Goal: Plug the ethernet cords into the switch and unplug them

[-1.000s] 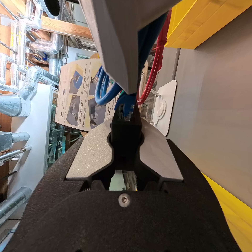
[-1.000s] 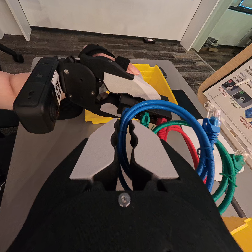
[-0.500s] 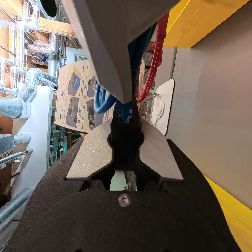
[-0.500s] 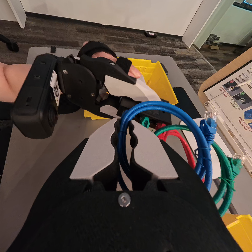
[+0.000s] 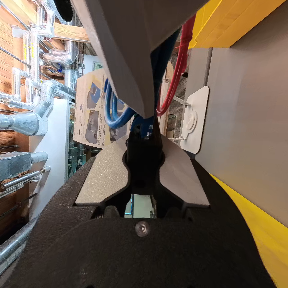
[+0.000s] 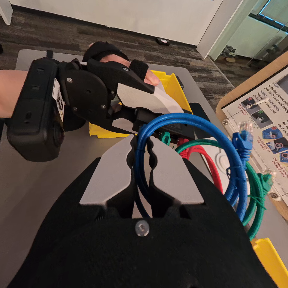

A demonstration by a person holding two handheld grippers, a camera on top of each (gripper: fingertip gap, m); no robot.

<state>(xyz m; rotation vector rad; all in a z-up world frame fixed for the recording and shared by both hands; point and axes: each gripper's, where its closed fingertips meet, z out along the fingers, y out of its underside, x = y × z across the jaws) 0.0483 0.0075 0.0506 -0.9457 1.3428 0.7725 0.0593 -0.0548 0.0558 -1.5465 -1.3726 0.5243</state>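
Crowded at the switch ports: blue cord, green cord and red cord loop across the table's right side. Hemmed there by the instruction board. Blocked at the far edge by the yellow bin. Open along the left edge.

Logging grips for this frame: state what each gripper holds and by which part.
The left gripper clamps the black switch by its end. The right gripper pinches the blue cord on its cable, just behind the plug at the switch.
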